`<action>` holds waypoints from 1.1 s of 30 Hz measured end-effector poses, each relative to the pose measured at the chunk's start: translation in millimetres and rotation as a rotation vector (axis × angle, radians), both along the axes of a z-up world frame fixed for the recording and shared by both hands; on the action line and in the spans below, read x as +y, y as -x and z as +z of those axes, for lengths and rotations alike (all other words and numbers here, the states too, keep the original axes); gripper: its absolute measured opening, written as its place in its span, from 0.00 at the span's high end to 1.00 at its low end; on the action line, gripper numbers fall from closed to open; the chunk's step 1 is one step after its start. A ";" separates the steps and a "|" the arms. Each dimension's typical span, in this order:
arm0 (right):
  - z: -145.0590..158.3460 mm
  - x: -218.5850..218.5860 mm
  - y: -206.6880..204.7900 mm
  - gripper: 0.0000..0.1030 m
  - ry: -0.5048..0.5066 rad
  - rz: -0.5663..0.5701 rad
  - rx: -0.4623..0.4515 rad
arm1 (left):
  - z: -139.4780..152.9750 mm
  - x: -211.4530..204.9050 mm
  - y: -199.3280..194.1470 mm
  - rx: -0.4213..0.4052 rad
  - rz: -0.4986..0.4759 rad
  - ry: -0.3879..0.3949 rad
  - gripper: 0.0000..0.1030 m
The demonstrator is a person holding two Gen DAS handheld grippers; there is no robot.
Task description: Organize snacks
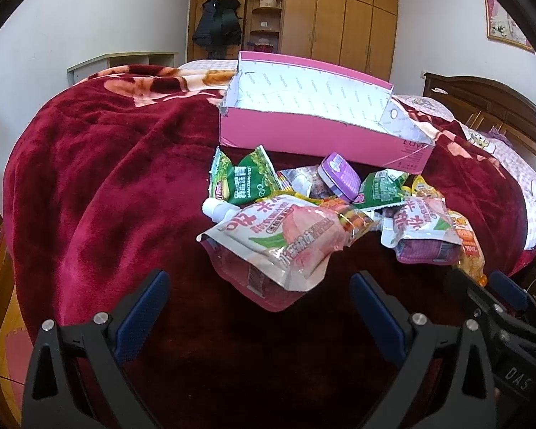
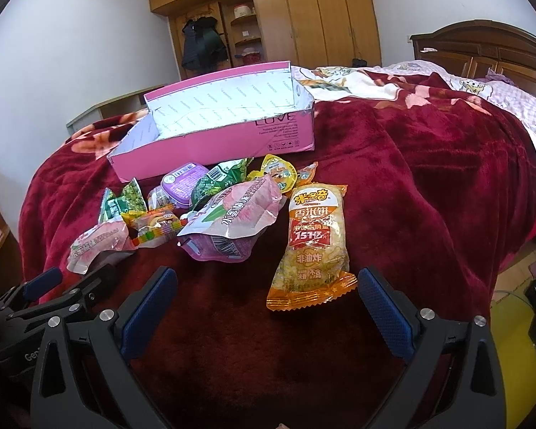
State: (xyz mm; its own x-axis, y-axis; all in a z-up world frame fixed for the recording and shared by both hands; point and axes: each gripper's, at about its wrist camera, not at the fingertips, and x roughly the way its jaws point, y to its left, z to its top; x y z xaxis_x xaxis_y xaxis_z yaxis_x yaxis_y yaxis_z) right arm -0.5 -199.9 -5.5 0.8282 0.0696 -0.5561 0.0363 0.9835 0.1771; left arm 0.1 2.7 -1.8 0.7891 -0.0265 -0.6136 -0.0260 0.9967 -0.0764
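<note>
My left gripper (image 1: 259, 295) and right gripper (image 2: 268, 291) hung open, empty, before snacks (image 2: 211, 211) beside the box (image 2: 214, 136).

Bright, even room light — sharp centre, fisheye-warped, dark-vignetted edges.

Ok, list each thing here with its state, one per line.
Pink box: open, looks empty.
Peach pouch: lying flat, cap on.
Rice cracker bag: sealed, lying flat.
Purple tin: closed.
Left gripper: open, empty.
Right gripper: open, empty.
</note>
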 end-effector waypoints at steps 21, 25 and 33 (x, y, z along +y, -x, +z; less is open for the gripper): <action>-2.6 -5.7 -0.6 0.00 -0.018 -0.013 0.016 | -1.8 -3.6 -2.0 0.015 -0.011 0.001 0.00; -2.6 -6.3 -0.4 0.00 -0.018 -0.015 0.017 | -2.1 -1.0 -2.9 0.016 -0.008 0.007 0.00; -3.1 -6.2 -1.8 0.00 -0.018 -0.013 0.021 | -3.2 0.4 -3.8 0.021 -0.005 0.010 0.00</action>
State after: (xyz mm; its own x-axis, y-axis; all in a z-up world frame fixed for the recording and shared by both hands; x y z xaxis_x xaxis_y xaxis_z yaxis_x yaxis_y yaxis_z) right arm 1.4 -206.2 -8.7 0.8172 0.0685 -0.5723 0.0534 0.9796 0.1935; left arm 3.9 3.1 -5.0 0.7759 -0.0365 -0.6298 -0.0229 0.9960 -0.0860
